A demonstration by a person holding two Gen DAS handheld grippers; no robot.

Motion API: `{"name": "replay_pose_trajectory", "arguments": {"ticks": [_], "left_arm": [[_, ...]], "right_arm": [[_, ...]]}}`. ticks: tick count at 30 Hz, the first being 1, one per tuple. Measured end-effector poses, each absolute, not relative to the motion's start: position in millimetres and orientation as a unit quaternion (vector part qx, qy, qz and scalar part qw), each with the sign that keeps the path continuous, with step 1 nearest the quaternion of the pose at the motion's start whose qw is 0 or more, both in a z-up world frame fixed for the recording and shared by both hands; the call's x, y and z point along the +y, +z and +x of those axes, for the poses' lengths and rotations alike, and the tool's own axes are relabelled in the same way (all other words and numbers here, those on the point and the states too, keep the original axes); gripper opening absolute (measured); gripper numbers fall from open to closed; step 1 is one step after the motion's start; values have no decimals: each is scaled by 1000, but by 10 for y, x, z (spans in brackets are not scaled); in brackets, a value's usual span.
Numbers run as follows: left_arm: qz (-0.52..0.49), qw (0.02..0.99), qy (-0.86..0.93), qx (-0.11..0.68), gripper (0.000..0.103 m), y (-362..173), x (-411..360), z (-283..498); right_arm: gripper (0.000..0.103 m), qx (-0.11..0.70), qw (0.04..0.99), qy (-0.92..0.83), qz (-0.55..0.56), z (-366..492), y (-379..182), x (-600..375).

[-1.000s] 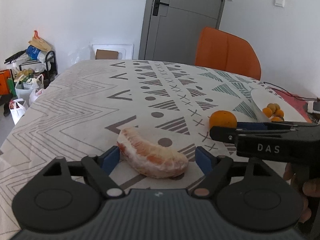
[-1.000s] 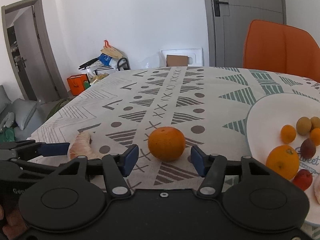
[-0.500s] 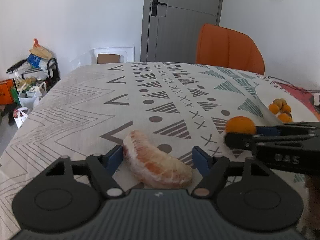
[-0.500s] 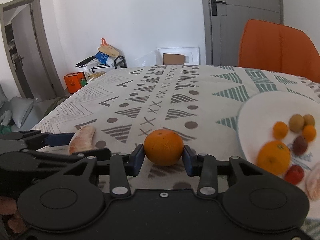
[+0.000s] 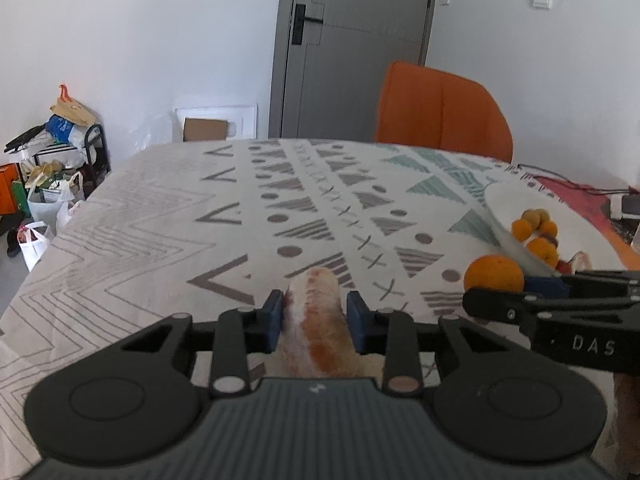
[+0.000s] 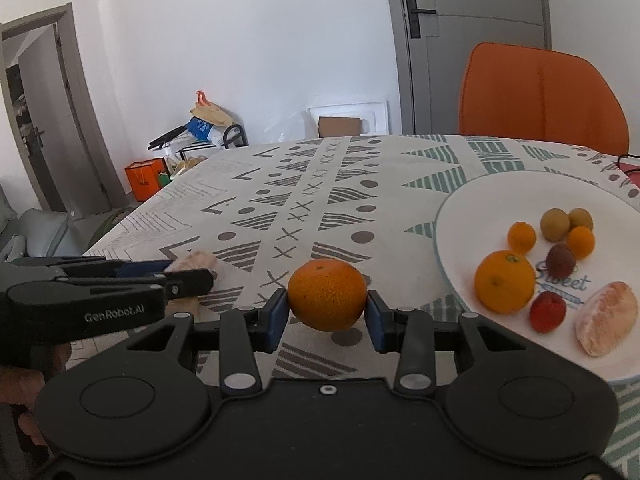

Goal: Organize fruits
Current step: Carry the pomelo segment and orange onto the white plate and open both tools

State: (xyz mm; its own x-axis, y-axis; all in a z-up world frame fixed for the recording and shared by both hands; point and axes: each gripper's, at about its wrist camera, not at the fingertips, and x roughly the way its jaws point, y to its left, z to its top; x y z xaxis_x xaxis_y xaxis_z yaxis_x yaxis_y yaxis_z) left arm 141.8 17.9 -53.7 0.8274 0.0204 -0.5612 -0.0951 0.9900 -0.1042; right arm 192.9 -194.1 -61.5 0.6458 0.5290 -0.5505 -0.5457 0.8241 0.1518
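A table under a patterned cloth (image 6: 304, 208) filled most of both views, with an orange chair (image 6: 540, 96) at its far side and a grey door (image 5: 352, 48) behind that. A white plate (image 6: 460, 216) sat on the cloth toward the right, holding a large orange (image 6: 505, 282), several small round fruits and one peeled citrus segment (image 6: 606, 318).

The right gripper (image 6: 327, 312) pinched an orange (image 6: 327, 294) between its blue pads, just left of the plate's rim; the fruit appeared clear of the cloth, with its shadow below it.

The left gripper (image 5: 316, 320) had a second peeled segment (image 5: 316, 320) lying lengthwise between its pads. Its jaws were closing, and both blue pads touched the segment's sides, over the cloth, well left of the plate. In the right wrist view this segment (image 6: 194, 260) showed only as a pale tip beyond the left gripper's fingers.
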Motion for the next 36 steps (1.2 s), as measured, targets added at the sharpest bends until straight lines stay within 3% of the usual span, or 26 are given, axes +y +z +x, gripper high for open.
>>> {"name": "replay_pose_trajectory", "arguments": {"ticks": [19,36], "left_arm": [[-50,971,-13,232,31,-107,-153,1416],[-13,970,-84,228,31,-22,-811,1703]], "right_arm": [[39,247,933,260,18,1821,-330,-2372],[39,226,957,172,62,1881,-366,-3057]]}}
